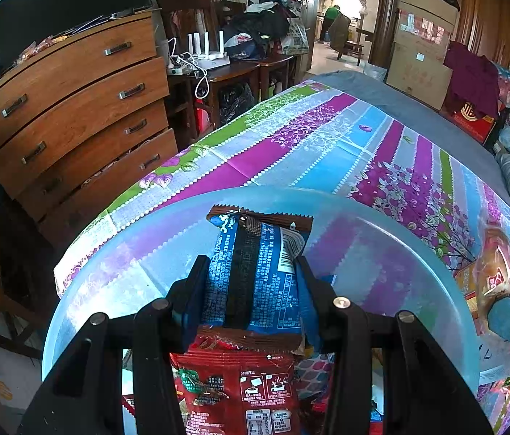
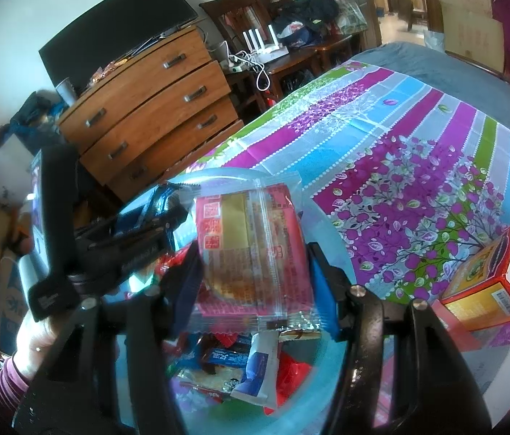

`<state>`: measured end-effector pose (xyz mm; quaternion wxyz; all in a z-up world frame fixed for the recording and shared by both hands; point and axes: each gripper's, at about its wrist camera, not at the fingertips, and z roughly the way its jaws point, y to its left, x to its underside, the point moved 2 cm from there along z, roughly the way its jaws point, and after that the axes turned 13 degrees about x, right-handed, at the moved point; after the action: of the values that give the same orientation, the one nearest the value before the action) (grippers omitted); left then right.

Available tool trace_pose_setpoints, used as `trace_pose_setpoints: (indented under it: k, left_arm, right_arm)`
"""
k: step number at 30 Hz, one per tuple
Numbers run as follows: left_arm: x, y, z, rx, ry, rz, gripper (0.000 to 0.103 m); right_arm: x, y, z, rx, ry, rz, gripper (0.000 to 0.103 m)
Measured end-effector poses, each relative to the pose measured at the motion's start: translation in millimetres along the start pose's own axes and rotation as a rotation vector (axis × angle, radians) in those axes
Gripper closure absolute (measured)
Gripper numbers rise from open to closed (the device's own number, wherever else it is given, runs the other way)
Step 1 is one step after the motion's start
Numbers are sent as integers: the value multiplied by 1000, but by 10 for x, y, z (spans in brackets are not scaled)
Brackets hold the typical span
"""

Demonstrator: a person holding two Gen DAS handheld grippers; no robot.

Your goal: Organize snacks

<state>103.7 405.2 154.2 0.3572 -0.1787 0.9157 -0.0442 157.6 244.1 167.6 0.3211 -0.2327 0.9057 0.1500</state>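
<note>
My left gripper (image 1: 251,272) is shut on a blue snack packet (image 1: 255,272) and holds it over a translucent blue plastic bowl (image 1: 418,253). A red snack packet (image 1: 237,388) lies under it in the bowl. My right gripper (image 2: 253,261) is shut on a pink-wrapped pastry packet (image 2: 251,250) and holds it above the same bowl (image 2: 324,362), which holds several loose snack packets (image 2: 233,369). The left gripper (image 2: 110,246) shows at the left of the right wrist view. The right gripper with its pastry packet (image 1: 497,272) shows at the right of the left wrist view.
The bowl sits on a striped purple, blue and green floral cloth (image 1: 327,145) over a bed. An orange and red box (image 2: 490,282) stands on the cloth to the right. A wooden chest of drawers (image 1: 74,108) stands left, beyond the bed edge.
</note>
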Motion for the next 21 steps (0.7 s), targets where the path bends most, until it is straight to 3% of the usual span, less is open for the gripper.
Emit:
trace_pose_setpoints:
  k: [21]
  left_arm:
    - [6, 11, 64, -15, 11, -6, 55]
  right_arm:
    - [36, -22, 122, -6, 30, 4, 46]
